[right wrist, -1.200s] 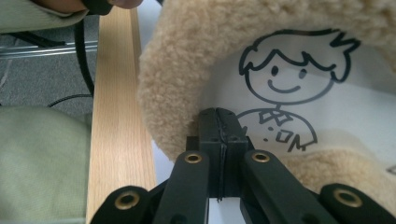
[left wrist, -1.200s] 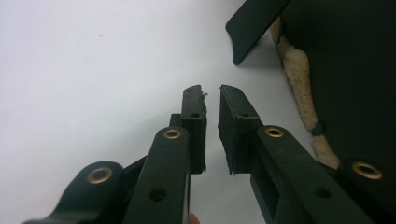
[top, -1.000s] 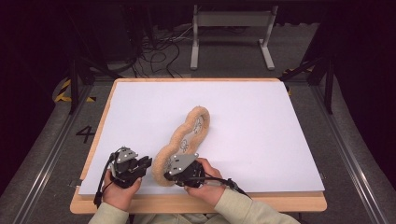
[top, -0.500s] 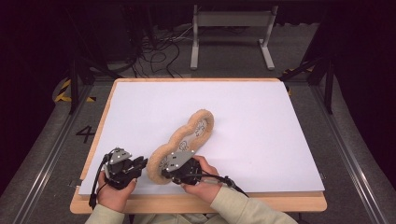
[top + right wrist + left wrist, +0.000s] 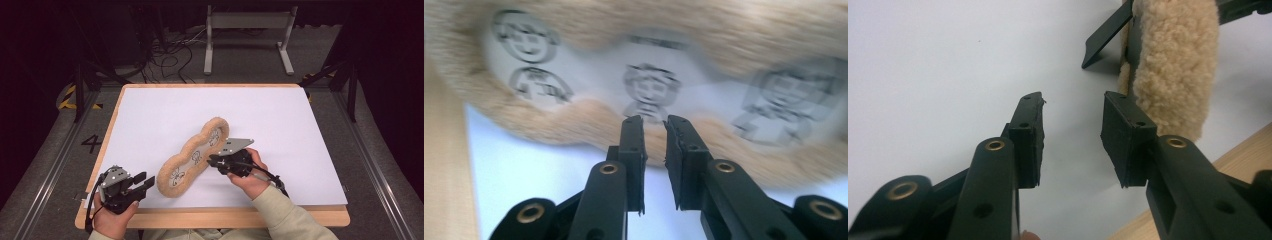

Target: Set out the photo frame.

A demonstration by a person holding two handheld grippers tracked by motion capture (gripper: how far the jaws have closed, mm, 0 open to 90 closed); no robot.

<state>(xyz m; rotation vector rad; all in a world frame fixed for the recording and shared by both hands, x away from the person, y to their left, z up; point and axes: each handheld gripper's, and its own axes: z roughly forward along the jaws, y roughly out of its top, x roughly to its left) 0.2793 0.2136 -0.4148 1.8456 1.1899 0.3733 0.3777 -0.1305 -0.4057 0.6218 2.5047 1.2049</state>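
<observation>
I see the fleece mat [image 5: 192,156] lying flat on the white table [image 5: 150,115], slanting from the near left up toward the middle. It is a long, lobed shape with three bulges, edged all round by a thick rim of tan, woolly pile. Its inner face is pale grey and carries three dark cartoon figures in a row, each with a round head and a blocky body; in the right gripper view they look blurred.

My left tool [image 5: 136,184] sits near the front left corner of the table, just beside the mat's near end. Its jaws have just been opening and stand moderately apart, with nothing between them; in the left gripper view the woolly rim [image 5: 1173,65] rises just past the right-hand jaw, apart from it.

My right tool [image 5: 212,161] is at the mat's right edge, about midway along it, pointing at the rim. Its jaws have just been opening too; they show a narrow gap and grip nothing, with the fleecy edge [image 5: 624,112] just ahead of the tips.
</observation>
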